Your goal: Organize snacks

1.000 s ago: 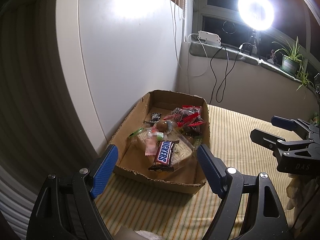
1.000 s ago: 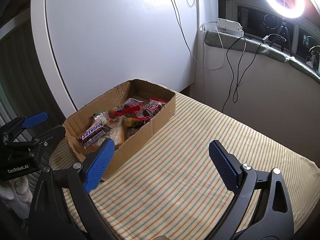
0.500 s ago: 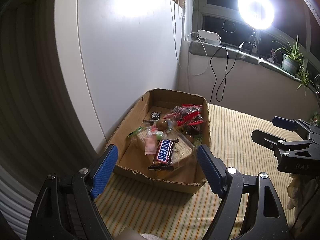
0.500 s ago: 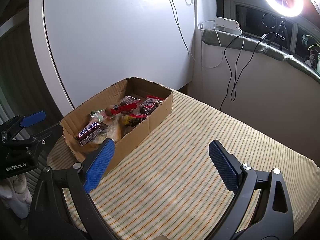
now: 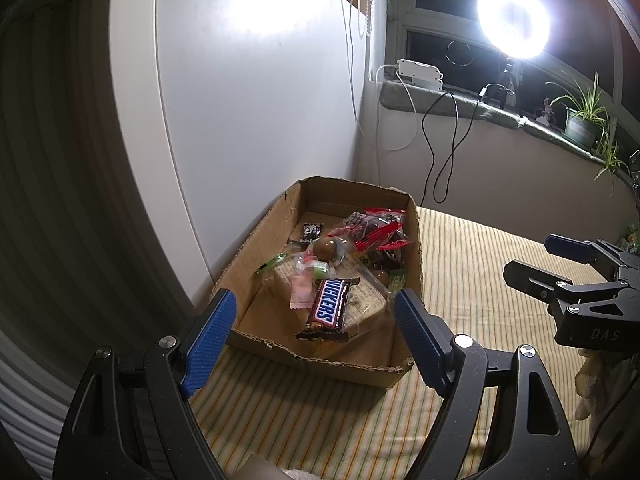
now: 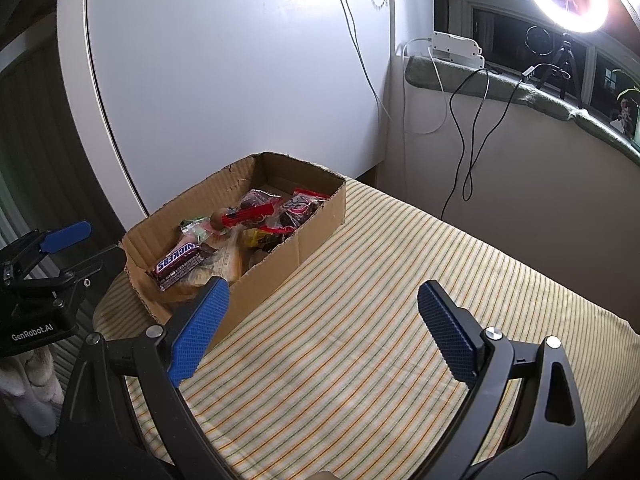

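A torn cardboard box (image 5: 260, 236) (image 6: 320, 220) sits on the striped table at its left side and holds several snacks. A Snickers bar (image 5: 330, 308) (image 6: 178, 264) lies on top at the near end, with red wrapped sweets (image 5: 376, 230) (image 6: 298, 208) and a brown ball (image 5: 324, 249) further in. My left gripper (image 5: 314, 340) is open and empty, held just before the box's near wall. My right gripper (image 6: 320, 332) is open and empty above the cloth, to the right of the box; it also shows in the left wrist view (image 5: 560, 264).
A white panel (image 6: 240, 80) stands right behind the box. A striped cloth (image 6: 400, 340) covers the table. A window sill with a white power strip (image 6: 456, 50), hanging cables, a ring light (image 5: 512, 24) and potted plants (image 5: 584, 120) runs along the back right.
Both grippers have drifted back a little from the box, which sits slightly smaller and further left in the right wrist view. Both stay open and empty.
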A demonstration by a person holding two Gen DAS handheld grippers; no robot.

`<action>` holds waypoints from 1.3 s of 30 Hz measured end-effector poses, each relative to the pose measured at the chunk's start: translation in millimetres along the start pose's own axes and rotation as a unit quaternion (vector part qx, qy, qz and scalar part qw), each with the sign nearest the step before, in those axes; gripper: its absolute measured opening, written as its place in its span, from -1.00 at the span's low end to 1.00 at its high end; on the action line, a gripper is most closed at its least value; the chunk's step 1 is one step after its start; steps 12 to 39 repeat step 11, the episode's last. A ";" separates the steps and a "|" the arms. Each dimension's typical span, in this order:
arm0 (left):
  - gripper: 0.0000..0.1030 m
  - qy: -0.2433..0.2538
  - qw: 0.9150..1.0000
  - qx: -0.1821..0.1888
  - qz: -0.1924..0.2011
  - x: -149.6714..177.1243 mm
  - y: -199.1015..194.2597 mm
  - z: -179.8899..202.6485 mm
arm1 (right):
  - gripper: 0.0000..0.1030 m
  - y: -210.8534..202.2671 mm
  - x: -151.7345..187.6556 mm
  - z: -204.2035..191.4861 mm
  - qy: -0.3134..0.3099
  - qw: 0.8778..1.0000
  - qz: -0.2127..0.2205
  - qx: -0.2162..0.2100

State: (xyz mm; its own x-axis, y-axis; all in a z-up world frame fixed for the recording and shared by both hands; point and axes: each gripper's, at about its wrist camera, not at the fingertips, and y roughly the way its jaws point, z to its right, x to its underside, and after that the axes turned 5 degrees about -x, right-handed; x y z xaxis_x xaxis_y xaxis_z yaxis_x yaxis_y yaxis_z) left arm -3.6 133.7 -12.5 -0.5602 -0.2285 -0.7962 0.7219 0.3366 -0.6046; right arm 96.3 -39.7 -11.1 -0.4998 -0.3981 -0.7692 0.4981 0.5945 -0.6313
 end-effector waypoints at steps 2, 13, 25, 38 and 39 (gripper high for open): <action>0.58 -0.001 1.000 0.001 -0.001 0.1 0.8 -0.6 | 0.88 -0.1 -0.1 0.2 0.000 1.000 0.000 0.000; 0.58 0.000 1.000 0.000 0.000 2.6 0.0 0.3 | 0.88 3.0 2.8 0.0 0.003 1.000 -0.002 0.003; 0.58 0.000 1.000 0.000 0.000 2.6 0.0 0.3 | 0.88 3.0 2.8 0.0 0.003 1.000 -0.002 0.003; 0.58 0.000 1.000 0.000 0.000 2.6 0.0 0.3 | 0.88 3.0 2.8 0.0 0.003 1.000 -0.002 0.003; 0.58 0.000 1.000 0.000 0.000 2.6 0.0 0.3 | 0.88 3.0 2.8 0.0 0.003 1.000 -0.002 0.003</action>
